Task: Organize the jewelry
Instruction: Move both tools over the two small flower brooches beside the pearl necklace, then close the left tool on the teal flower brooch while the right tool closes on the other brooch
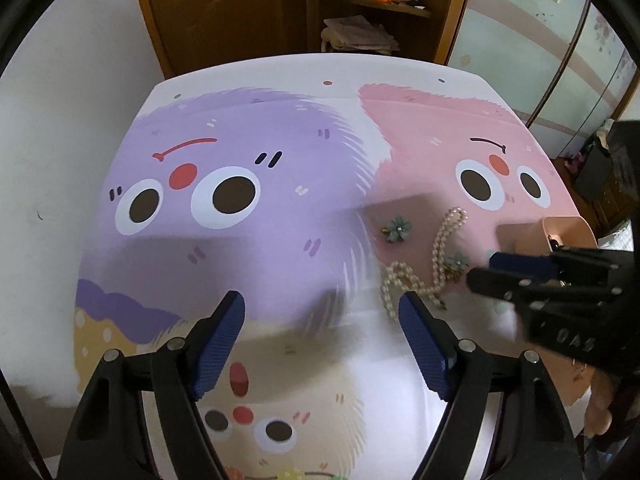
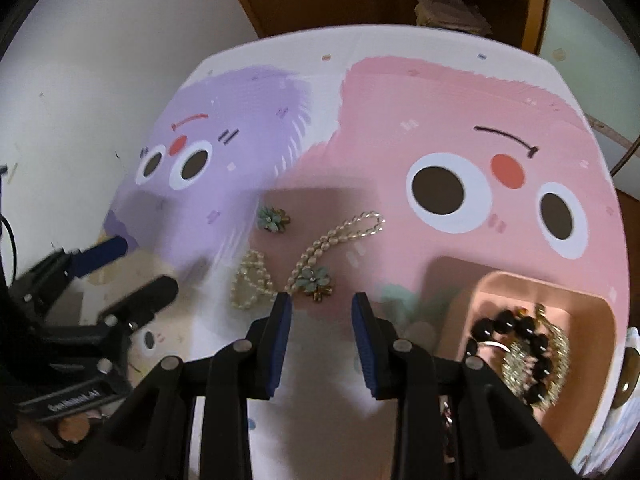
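Observation:
A pearl necklace [image 1: 436, 264] [image 2: 320, 248] lies looped on the pink part of the cartoon table mat [image 1: 280, 184]. Two teal flower pieces lie by it: one [image 1: 396, 229] [image 2: 272, 218] apart at the left, the other [image 1: 456, 262] [image 2: 316, 280] touching the strand. My left gripper [image 1: 322, 304] [image 2: 146, 264] is open above the mat, its right finger close to the necklace's near loop. My right gripper [image 2: 322, 300] [image 1: 484, 270] hovers just short of the second flower, jaws narrowly apart with nothing between them.
A pink tray [image 2: 600, 312] [image 1: 560, 228] at the right holds a black bead bracelet [image 2: 516, 336] and a gold chain [image 2: 556, 344]. White walls border the table's left side. A wooden cabinet [image 1: 360, 12] stands behind the far edge.

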A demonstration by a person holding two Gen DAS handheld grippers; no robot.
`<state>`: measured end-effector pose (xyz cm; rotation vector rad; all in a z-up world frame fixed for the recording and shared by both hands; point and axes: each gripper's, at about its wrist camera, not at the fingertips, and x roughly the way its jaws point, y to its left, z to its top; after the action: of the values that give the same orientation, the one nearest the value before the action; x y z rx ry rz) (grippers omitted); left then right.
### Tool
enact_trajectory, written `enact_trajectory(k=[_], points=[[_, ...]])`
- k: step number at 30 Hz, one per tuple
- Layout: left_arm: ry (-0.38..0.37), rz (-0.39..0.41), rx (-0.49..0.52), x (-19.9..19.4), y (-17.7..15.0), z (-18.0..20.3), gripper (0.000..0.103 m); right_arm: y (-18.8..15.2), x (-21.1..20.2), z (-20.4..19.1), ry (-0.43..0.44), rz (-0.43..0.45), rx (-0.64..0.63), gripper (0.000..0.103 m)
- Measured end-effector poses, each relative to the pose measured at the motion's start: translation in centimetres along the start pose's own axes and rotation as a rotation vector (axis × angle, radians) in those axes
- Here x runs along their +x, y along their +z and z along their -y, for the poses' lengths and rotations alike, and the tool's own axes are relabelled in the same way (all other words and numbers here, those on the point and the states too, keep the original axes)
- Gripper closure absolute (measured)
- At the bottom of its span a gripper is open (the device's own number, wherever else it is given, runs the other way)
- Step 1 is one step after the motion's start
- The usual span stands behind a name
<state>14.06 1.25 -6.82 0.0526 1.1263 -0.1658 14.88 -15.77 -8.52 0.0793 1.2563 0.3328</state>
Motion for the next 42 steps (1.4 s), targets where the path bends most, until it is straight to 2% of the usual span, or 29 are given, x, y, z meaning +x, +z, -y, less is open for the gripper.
enact_trajectory(k=[8,12,14,15,20,27,32,40,42], points=[[-0.024,-0.014,-0.008,1.7,1.2,-0.2,0.025,0.7,2.2,-0.8,-0.003,-0.027,-0.03,0.072],[-0.039,-0.023,-0.023,2.1,1.6,-0.4,0.025,0.9,2.3,-1.2,-0.015,-0.007,-0.056,0.072],[-0.045,-0.024,-0.028,2.3,1.9,-0.5,0.026,0.8,2.4,-1.4,-0.031,0.003,-0.064,0.082],[-0.048,-0.024,-0.027,2.4,2.0,-0.5,0.026,0.7,2.4,-1.4,-0.034,0.003,-0.068,0.083],[-0.075,-0.048,-0.007,3.2,2.7,0.4,0.025,0.2,2.1,-1.4,-0.064,0.019,-0.086,0.083],[-0.095,-0.065,0.007,4.6,3.8,2.1,0.026,-0.5,0.7,-0.4,-0.038,0.047,-0.04,0.083],[-0.121,-0.084,-0.002,5.5,4.7,3.0,0.048,-1.0,0.5,-0.2,-0.028,0.055,-0.037,0.083],[-0.098,-0.122,-0.035,7.0,5.3,3.5,0.066,-1.2,0.0,0.0,-0.008,0.069,-0.025,0.083],[-0.084,-0.123,-0.029,7.2,5.4,3.8,0.074,-1.2,0.0,0.0,-0.008,0.071,-0.027,0.083]])
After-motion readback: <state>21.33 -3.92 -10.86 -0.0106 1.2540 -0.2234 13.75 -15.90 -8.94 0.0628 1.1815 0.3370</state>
